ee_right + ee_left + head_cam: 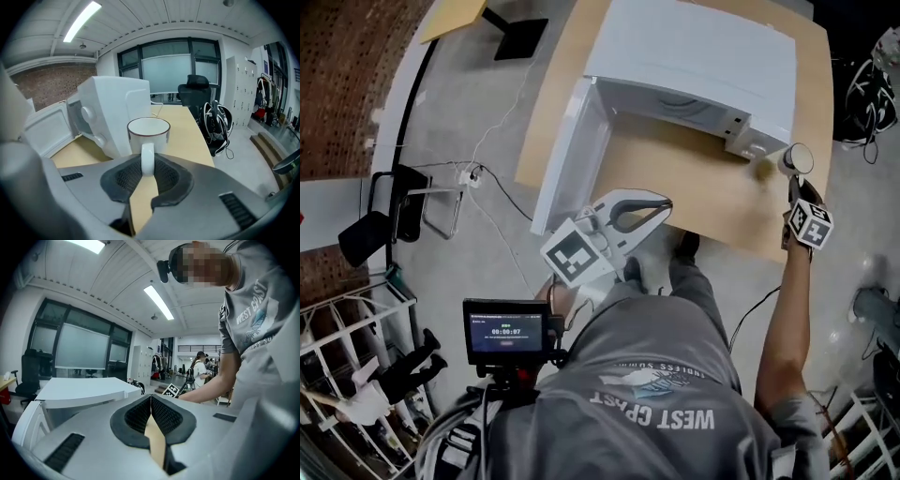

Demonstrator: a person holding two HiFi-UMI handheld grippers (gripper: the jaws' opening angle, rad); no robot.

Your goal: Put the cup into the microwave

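Overhead, two low views; microwave point(694, 56) shared

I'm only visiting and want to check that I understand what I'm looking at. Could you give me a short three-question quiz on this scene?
1. What does the right hand-held gripper clamp?
A) the handle of the white ceramic cup with a dark rim
B) the cup's rim
C) nothing

2. True or false: the door of the white box-shaped microwave on the light wooden table is closed.

3. Fill in: the left hand-held gripper has its jaws ____, with nothing between them.

Key: 1 A. 2 false, the door stands open. 3 shut.
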